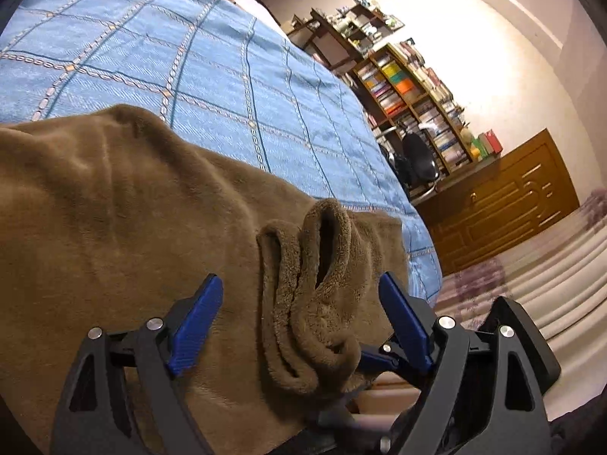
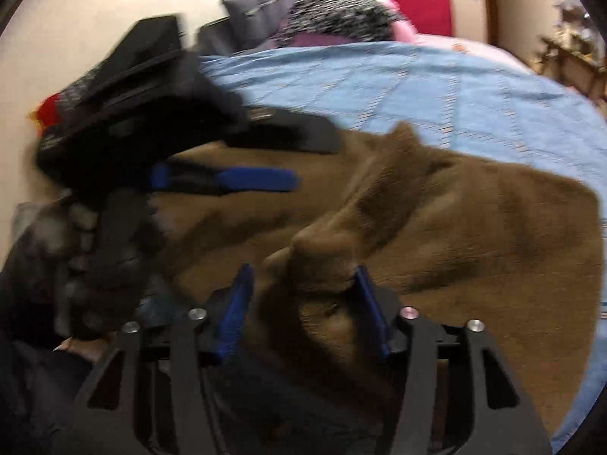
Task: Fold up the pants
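The brown fleece pants [image 1: 114, 197] are lying across the blue bedspread [image 1: 227, 60], their bunched cuff end [image 1: 315, 295] sitting between the left gripper [image 1: 299, 303]'s wide-open jaws, running toward 12 o'clock, while the right gripper [image 2: 303, 288] is straddling a ridge unclamped.

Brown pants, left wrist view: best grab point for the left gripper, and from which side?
Take the bunched cuff end of the brown pants, coming from the bed's near edge. Its stacked folds stand up as a ridge between the open left gripper fingers, so closing here should catch all layers.
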`<state>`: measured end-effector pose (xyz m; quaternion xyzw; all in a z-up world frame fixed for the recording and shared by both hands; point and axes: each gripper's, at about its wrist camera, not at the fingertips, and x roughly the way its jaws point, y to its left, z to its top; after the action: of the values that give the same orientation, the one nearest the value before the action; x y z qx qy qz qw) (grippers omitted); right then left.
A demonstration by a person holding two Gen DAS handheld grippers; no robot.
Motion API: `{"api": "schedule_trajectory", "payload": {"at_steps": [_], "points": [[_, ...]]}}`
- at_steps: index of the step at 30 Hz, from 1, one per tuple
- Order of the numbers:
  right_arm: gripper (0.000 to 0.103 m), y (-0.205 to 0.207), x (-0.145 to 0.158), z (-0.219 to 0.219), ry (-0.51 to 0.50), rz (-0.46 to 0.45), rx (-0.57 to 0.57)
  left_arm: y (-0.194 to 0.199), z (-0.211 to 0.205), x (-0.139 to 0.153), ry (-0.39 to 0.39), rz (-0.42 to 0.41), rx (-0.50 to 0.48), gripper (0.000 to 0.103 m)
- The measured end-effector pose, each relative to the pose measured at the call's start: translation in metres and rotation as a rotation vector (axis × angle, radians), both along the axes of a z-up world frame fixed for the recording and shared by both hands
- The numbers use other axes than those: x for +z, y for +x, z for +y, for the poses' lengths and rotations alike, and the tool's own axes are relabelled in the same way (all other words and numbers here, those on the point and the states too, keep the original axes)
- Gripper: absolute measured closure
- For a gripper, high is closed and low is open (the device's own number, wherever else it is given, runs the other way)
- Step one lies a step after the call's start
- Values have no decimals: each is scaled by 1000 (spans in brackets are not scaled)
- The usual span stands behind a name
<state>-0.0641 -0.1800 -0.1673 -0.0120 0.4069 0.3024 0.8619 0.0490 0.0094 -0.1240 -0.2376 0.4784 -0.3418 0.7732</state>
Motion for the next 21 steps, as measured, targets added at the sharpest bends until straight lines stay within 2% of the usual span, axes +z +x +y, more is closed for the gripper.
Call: {"api": "schedule_trajectory", "payload": {"at_steps": [3, 7, 13, 16, 17, 18, 21], "points": [[38, 0, -3, -1, 24, 13, 7, 3, -10, -6, 41, 32, -17, 19], [38, 2, -9, -14, 120, 59, 6, 3, -23, -12, 47, 60, -70, 19], [38, 1, -5, -26, 179, 72, 21, 2, -48, -16, 91, 75, -143, 22], [38, -1, -4, -32, 186, 66, 24, 2, -57, -19, 162, 69, -144, 44], [38, -2, -2, -34, 188, 64, 24, 2, -58, -21, 202, 65, -131, 60], [38, -3, -1, -37, 190, 60, 21, 2, -57, -22, 220, 66, -118, 70], [38, -5, 6, -47, 199, 46, 8, 1, -47, -16, 188, 68, -91, 75]]}}
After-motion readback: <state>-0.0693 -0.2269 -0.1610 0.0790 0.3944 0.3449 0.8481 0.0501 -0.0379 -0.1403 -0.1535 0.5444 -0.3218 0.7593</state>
